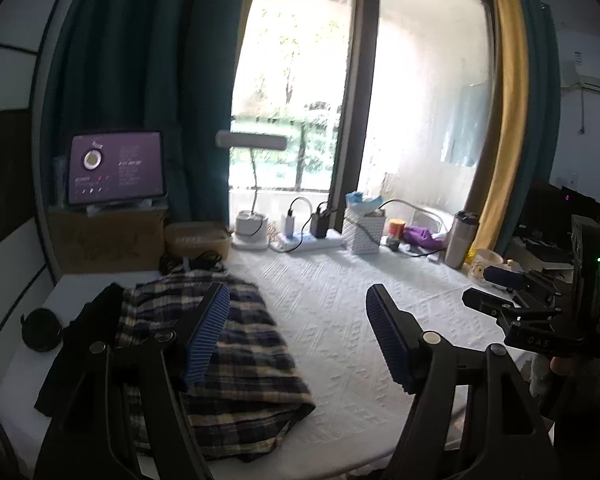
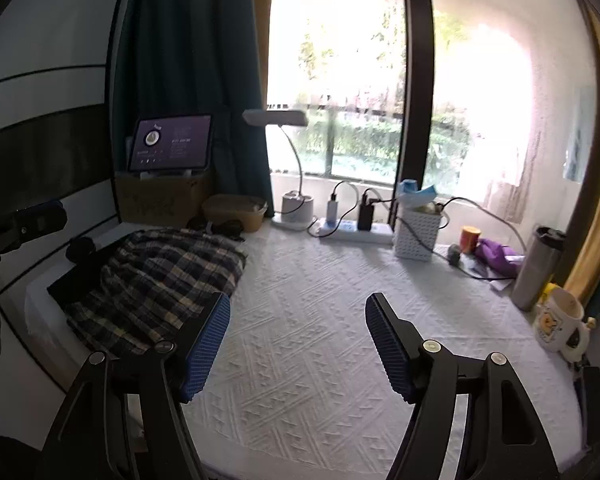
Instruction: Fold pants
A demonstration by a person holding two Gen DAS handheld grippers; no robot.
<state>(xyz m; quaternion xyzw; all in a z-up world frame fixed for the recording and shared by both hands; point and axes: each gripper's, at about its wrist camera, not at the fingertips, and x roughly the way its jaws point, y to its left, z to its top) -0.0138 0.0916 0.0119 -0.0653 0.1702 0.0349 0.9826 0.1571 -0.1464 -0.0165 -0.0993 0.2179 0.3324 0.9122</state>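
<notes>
Fingers of left gripper (image 1: 298,336) and right gripper (image 2: 298,344) spread, empty — plaid pants (image 1: 220,344) folded beneath left fingers, released on table (image 2: 320,320) — apparently finished.

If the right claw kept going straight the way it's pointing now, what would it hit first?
Probably the bare white bedspread. The right claw is open, empty and tilted slightly downward, with nothing between it and the cloth. The plaid pants lie off to its left.

Right hand-held gripper (image 2: 298,344) empty, jaws apart; plaid pants (image 2: 156,280) left.
</notes>
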